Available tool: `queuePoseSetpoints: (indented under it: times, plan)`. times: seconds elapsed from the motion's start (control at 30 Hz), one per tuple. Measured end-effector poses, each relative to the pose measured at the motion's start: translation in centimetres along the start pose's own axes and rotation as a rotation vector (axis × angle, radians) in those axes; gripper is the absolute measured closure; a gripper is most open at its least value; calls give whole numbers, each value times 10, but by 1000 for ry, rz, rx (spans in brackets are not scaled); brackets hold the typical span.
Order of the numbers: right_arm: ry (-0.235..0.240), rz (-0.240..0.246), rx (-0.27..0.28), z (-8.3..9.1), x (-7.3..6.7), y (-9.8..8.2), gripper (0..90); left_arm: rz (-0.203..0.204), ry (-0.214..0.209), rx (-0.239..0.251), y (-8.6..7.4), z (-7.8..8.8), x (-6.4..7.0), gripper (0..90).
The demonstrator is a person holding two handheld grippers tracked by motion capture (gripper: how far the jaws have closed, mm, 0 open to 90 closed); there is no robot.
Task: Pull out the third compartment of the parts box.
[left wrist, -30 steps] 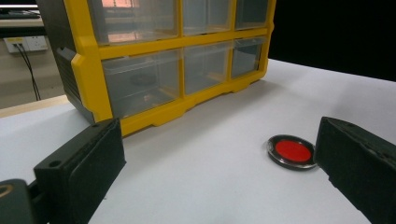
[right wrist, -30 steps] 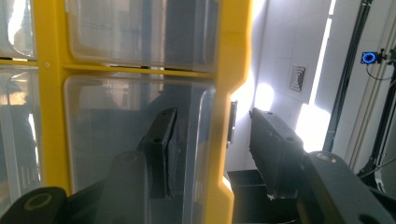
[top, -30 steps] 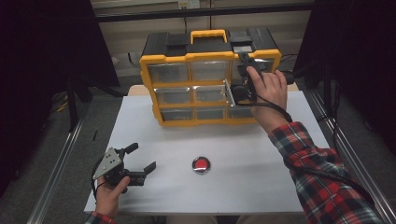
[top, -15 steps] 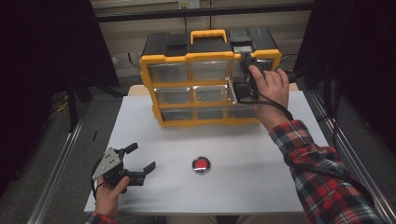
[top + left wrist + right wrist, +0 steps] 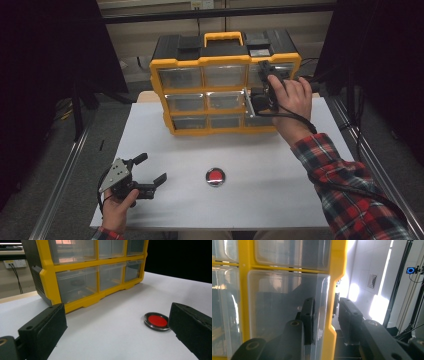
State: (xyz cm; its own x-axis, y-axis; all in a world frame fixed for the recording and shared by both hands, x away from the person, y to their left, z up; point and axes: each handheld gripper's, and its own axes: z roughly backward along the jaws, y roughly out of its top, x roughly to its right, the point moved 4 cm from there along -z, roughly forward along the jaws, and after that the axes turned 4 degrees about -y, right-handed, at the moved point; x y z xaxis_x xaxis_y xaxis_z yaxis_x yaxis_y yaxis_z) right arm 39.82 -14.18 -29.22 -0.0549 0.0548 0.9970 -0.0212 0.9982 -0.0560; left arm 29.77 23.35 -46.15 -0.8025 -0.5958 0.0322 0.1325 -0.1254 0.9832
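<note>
— While the high view looks down, where is the right tool (image 5: 252, 102)?
— At the organizer (image 5: 225, 82) standing at the worktop's (image 5: 300, 200) far edge, long axis across, drawers facing the person. Left tool (image 5: 150, 172) rests wide, empty.
— Left gripper view?
— Spread jaws; red disc (image 5: 157, 321) lies just beside one.
— Right gripper view?
— Jaws have been closing, straddling the cabinet's yellow side post (image 5: 337, 277); contact unclear.
</note>
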Motion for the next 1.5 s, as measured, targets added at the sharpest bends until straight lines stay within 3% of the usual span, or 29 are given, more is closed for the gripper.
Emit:
queuePoseSetpoints:
  times: [0.27,0.3,0.33,0.63,1.13,1.5]
  plan:
    - [5,14,6,4,-2,-1,728,-2,1,-2,0,0,0,20]
    - [10,30,10,4,-1,-1,746,-11,2,-10,0,1,-1,20]
    - [10,30,10,4,-1,-1,746,-52,4,-43,-1,3,-4,20]
    - [20,36,10,7,-2,-1,780,-4,-2,-2,0,0,-1,20]
    - [21,60,16,15,-2,0,807,-3,2,-2,0,0,0,20]
    - [25,42,14,18,-3,-1,819,-11,0,-2,0,1,-1,20]
